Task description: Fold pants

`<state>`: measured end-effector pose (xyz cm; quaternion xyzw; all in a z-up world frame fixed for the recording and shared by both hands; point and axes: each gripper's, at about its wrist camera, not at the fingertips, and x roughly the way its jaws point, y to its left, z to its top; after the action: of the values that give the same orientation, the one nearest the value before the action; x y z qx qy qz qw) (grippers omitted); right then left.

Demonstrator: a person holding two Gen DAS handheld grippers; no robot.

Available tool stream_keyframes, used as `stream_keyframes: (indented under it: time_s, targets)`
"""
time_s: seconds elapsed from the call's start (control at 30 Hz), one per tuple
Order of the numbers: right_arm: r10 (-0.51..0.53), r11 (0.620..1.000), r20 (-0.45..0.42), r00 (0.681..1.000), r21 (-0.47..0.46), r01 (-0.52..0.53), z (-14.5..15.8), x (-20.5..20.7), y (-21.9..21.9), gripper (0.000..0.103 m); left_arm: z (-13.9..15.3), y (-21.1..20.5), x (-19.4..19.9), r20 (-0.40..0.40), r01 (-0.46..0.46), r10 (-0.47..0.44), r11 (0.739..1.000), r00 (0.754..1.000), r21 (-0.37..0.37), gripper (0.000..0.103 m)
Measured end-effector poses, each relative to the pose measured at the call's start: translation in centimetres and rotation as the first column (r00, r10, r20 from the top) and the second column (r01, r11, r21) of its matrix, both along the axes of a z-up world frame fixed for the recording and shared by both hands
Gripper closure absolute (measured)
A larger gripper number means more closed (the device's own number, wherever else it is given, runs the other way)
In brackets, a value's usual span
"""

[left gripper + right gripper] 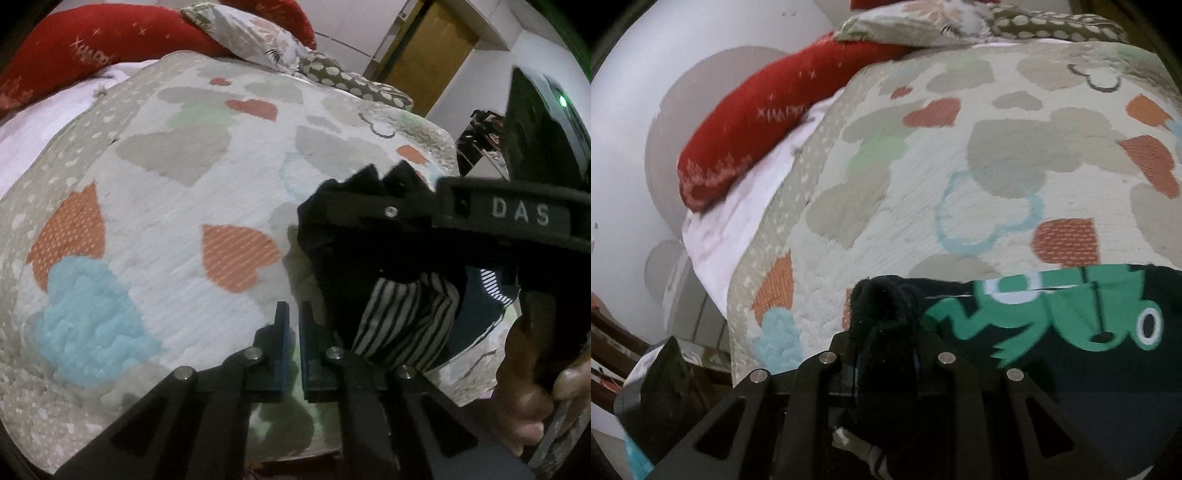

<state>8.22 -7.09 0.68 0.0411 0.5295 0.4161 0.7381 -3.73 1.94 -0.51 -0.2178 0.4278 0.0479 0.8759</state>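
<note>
The pants (1071, 354) are black with a green frog print and lie bunched at the near edge of the bed. My right gripper (886, 332) is shut on a black fold of the pants that bulges up between its fingers. In the left wrist view the pants (354, 258) show at the right with a striped lining (402, 317), hanging from the right gripper (399, 184), whose black body crosses the frame. My left gripper (293, 332) hovers just left of the pants, its jaws almost together with only a narrow gap and nothing between them.
The bed carries a quilt (177, 206) with heart and cloud patches. A red bolster (103, 40) and patterned pillows (251, 33) lie at its far end. A wooden door (432, 48) stands beyond the bed. A white wall (624, 129) is on the left.
</note>
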Motion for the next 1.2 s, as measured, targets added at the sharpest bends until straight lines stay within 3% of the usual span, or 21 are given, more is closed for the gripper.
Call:
stream_keyframes:
  time_s: [0.13, 0.4, 0.6, 0.7, 0.77, 0.83, 1.0, 1.13, 1.2]
  targets:
    - [-0.049, 0.997, 0.008, 0.999, 0.052, 0.048, 0.8, 0.9, -3.0, 0.082, 0.8, -1.9, 1.2, -0.007, 0.040, -0.040, 0.999, 0.999, 0.003, 0.098]
    - [-0.174, 0.979, -0.013, 0.985, 0.103, 0.175, 0.0, 2.9, -9.3, 0.081, 1.3, -7.5, 4.8, -0.038, 0.152, -0.149, 0.985, 0.988, 0.087, 0.098]
    - [-0.299, 0.952, -0.007, 0.954, 0.068, 0.298, -1.5, 4.1, -14.1, 0.062, -0.6, -9.0, 6.9, -0.125, 0.186, -0.175, 0.979, 0.977, 0.085, 0.098]
    - [-0.340, 0.937, 0.012, 0.940, 0.083, 0.338, -1.0, 4.1, -16.2, 0.056, 0.6, -8.3, 6.8, -0.111, 0.196, -0.189, 0.979, 0.976, 0.052, 0.097]
    - [-0.368, 0.926, 0.030, 0.929, 0.106, 0.363, -0.3, 3.8, -17.8, 0.056, 2.0, -7.2, 6.7, -0.081, 0.173, -0.169, 0.984, 0.982, 0.041, 0.089]
    - [-0.384, 0.918, 0.058, 0.922, 0.131, 0.374, 0.4, 3.1, -19.0, 0.056, 2.9, -6.3, 7.0, -0.058, 0.144, -0.143, 0.989, 0.988, 0.030, 0.082]
    - [-0.373, 0.919, 0.135, 0.918, 0.188, 0.346, 1.2, 0.1, -19.9, 0.061, 4.0, -6.2, 9.7, -0.044, 0.136, -0.135, 0.990, 0.990, 0.028, 0.082]
    - [-0.268, 0.950, 0.134, 0.954, 0.200, 0.238, -0.2, -1.4, -18.0, 0.061, 2.0, -8.4, 13.0, -0.109, 0.185, -0.178, 0.981, 0.978, 0.056, 0.078]
    - [-0.262, 0.956, 0.116, 0.958, 0.168, 0.241, -1.4, -1.1, -17.3, 0.061, 1.0, -9.1, 13.8, -0.141, 0.196, -0.185, 0.978, 0.973, 0.066, 0.075]
